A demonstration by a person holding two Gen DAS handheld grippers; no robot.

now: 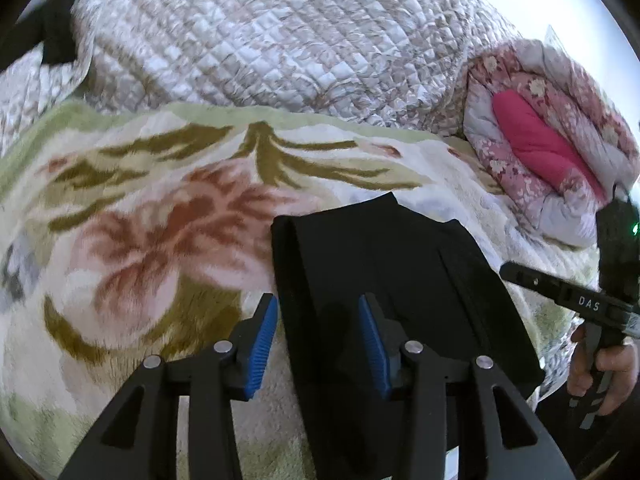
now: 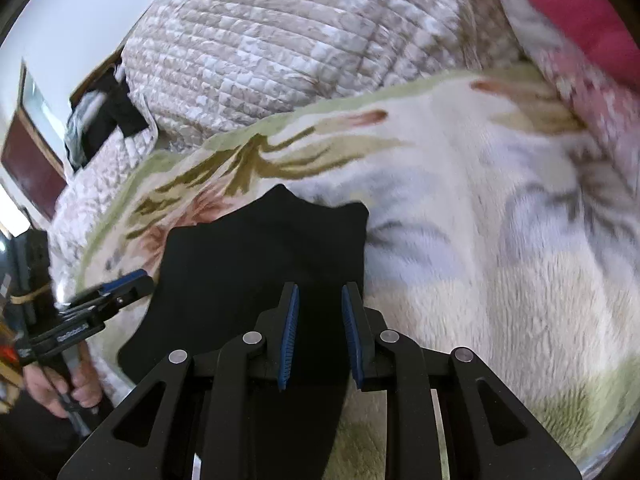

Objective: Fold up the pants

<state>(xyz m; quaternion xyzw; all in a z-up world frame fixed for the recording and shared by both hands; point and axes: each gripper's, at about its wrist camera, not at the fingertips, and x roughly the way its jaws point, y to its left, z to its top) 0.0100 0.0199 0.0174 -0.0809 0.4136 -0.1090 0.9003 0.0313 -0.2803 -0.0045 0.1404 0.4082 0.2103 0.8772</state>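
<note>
Black pants (image 1: pixel 384 276) lie folded into a short stack on a floral fleece blanket (image 1: pixel 140 220); they also show in the right wrist view (image 2: pixel 256 256). My left gripper (image 1: pixel 318 304) is open, its blue pads astride the stack's left edge, just above the cloth. My right gripper (image 2: pixel 320 292) is open with a narrower gap, over the stack's right edge. Neither holds cloth. The right gripper shows at the right of the left wrist view (image 1: pixel 560 284), and the left gripper at the left of the right wrist view (image 2: pixel 120 284).
A quilted beige bedspread (image 1: pixel 280 36) is heaped behind the blanket. A folded pink floral duvet (image 1: pixel 540 140) lies at the right. Dark clothes (image 2: pixel 108 116) and a wooden headboard (image 2: pixel 28 160) are at the far left.
</note>
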